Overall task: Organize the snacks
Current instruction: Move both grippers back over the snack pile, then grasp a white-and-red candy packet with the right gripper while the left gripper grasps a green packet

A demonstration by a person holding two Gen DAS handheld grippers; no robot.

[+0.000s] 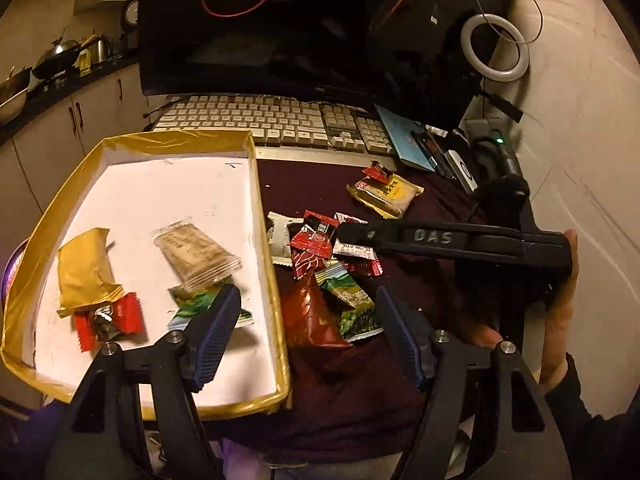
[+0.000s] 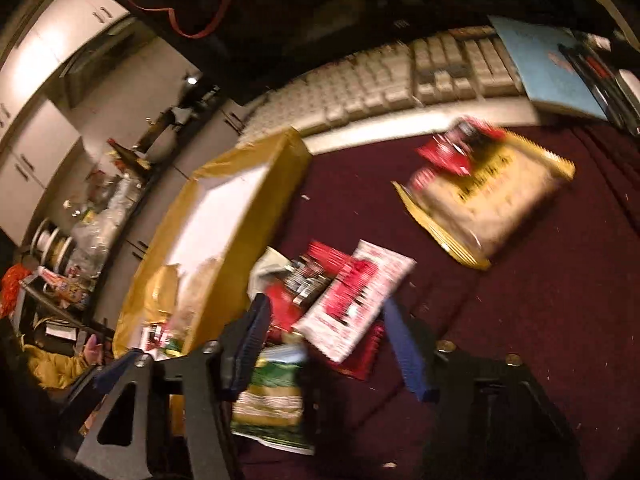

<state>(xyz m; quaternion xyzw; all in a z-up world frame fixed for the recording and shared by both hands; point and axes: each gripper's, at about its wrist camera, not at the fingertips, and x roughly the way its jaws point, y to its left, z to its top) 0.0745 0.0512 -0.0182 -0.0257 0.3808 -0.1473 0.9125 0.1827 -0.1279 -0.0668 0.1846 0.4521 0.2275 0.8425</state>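
Snacks (image 1: pixel 320 248) lie heaped on the maroon cloth (image 1: pixel 360 400), at 3 o'clock of the gold-rimmed tray (image 1: pixel 256 184) holding 4 packets. Left gripper (image 1: pixel 308 328) spread, empty. Right gripper (image 2: pixel 326 344) spread over the heap.

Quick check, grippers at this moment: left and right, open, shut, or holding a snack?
Left gripper: open, holding nothing, above the tray's right wall.
Right gripper: open, holding nothing, over the snack pile.
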